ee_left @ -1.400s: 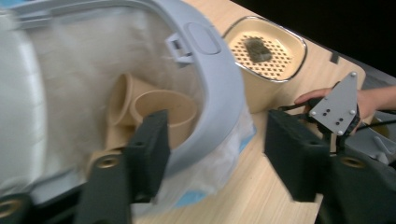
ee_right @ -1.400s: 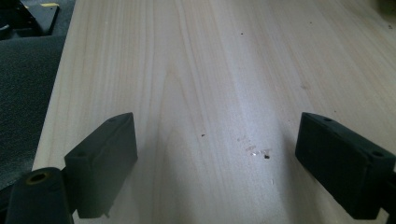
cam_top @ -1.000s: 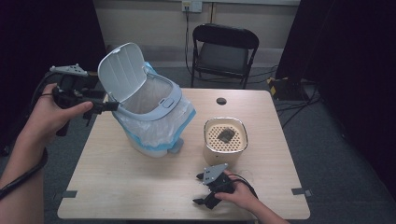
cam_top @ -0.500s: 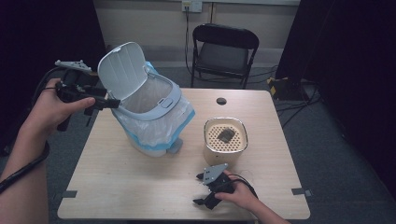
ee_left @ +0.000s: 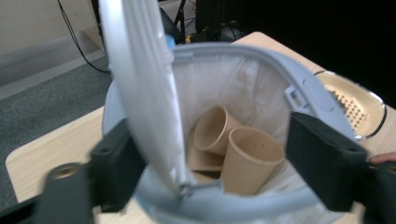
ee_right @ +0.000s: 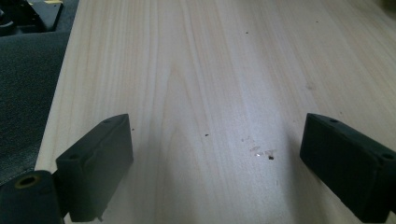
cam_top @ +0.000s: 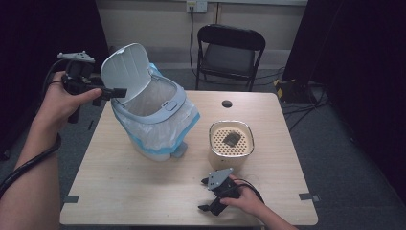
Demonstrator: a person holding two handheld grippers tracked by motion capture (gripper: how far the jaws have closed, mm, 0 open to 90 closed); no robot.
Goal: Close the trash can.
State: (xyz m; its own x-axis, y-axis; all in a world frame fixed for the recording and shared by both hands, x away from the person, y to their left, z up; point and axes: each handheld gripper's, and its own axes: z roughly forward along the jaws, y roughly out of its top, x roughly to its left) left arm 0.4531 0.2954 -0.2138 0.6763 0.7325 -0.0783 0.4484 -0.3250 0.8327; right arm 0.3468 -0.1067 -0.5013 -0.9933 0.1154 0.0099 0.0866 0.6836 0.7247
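We take this for a studio-like recording room rather than a home: black curtains (cam_top: 354, 72) hang on both sides, a bare pale wall (cam_top: 153, 28) carries a socket (cam_top: 197, 5), grey carpet (cam_top: 311, 124) covers the floor, a black folding chair (cam_top: 231, 53) stands beyond the tabletop's (cam_top: 143, 191) far edge, and tape marks (cam_top: 307, 196) flank its near corners.

left gripper (cam_top: 118, 91) raised in left hand (cam_top: 60, 101), jaws wide apart, right gripper (cam_top: 207, 196) low in right hand (cam_top: 246, 200), jaws spread
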